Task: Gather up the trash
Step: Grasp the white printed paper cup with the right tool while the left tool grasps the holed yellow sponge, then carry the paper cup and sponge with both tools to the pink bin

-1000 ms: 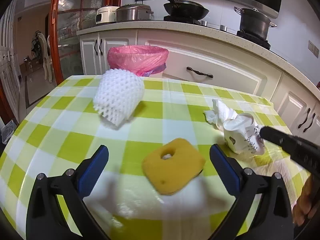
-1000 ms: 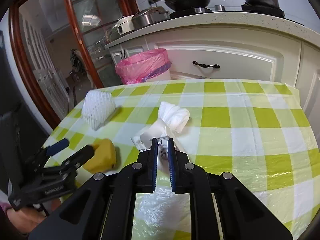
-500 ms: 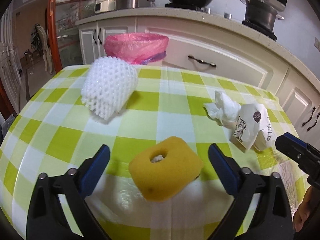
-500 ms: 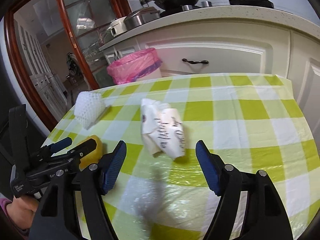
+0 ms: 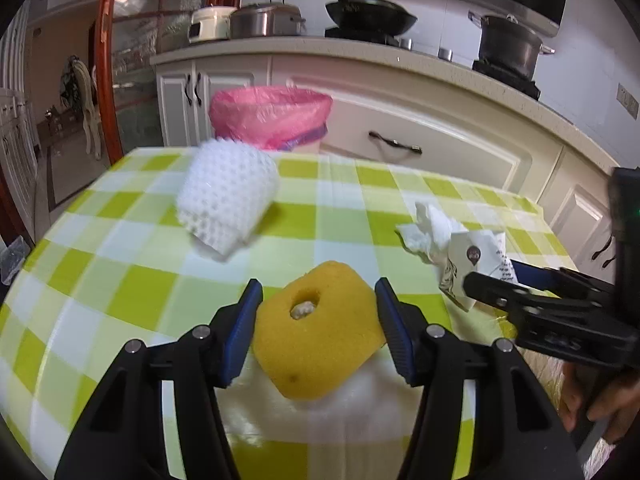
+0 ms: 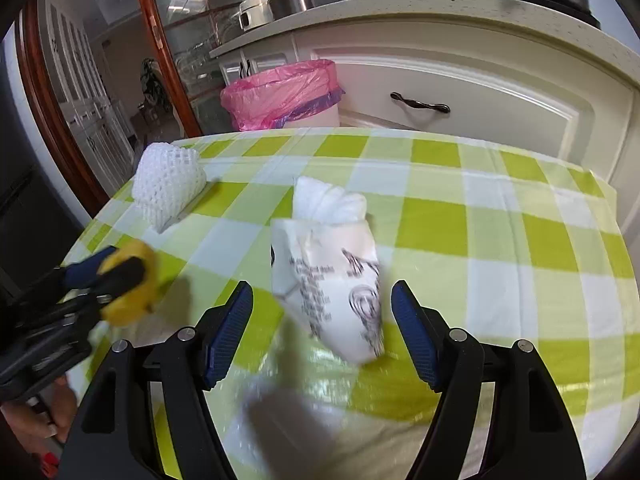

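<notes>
A yellow sponge (image 5: 316,332) with a hole lies on the checked table between the fingers of my left gripper (image 5: 318,328); the jaws have narrowed to its sides and seem to touch it. A crushed white paper cup (image 6: 336,288) with a tissue (image 6: 328,202) in its mouth lies between the open fingers of my right gripper (image 6: 322,328). A white foam net sleeve (image 5: 226,196) lies at the far left. The sponge (image 6: 128,284) and net sleeve (image 6: 168,184) also show in the right wrist view, the cup (image 5: 476,264) in the left.
A bin with a pink liner (image 5: 272,116) stands on the floor behind the table's far edge, before white kitchen cabinets (image 5: 440,136). The green and white tablecloth (image 6: 500,240) covers the table. My right gripper (image 5: 544,304) shows at the right of the left wrist view.
My left gripper moved onto the sponge and its jaws narrowed around it. My right gripper opened and let go of the paper cup, which now lies between its fingers.
</notes>
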Demonstrator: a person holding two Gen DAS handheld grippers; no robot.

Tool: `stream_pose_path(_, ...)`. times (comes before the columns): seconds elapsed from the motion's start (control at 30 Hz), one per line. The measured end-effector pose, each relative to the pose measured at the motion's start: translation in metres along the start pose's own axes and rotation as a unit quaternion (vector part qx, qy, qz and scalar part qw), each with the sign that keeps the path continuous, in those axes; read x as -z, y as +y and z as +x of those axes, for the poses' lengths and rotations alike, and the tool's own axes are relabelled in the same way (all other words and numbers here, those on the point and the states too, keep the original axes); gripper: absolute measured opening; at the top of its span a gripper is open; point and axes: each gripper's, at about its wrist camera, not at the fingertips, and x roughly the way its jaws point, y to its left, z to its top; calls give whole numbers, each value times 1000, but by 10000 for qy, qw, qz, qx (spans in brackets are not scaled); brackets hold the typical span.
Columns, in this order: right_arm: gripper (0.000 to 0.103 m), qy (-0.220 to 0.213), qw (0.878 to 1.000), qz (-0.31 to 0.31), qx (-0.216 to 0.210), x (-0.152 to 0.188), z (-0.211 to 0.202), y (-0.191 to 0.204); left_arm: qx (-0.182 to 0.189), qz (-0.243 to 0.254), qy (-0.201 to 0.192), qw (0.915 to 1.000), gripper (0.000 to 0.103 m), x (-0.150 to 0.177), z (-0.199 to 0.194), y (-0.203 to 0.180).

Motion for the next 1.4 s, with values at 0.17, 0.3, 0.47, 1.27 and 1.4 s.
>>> stream_pose_path(0.17,50,43,10000,-62,21,-2,4,3,-70,-12,-200,9998,56,-3,-19,15)
stream_pose_path(0.3,49,-245,9997,-5,-60,0,-17,10,-100,-23,-364,9993,56,-3,-32,23)
stream_pose_path(0.47,49,-700,9974,-78,-128,-4,-45,26,-87,3,-620,9980,56,-4,-49,23)
stream_pose_path(1.27,50,-1803,9813,-534,-415,-98,-73,82,-323,507,-1748,9828,56,-95,-75,41)
stream_pose_path(1.4,50,-1862,9799,-587,-407,-122,-61,80,-352,567,-1861,9803,56,-117,-62,46)
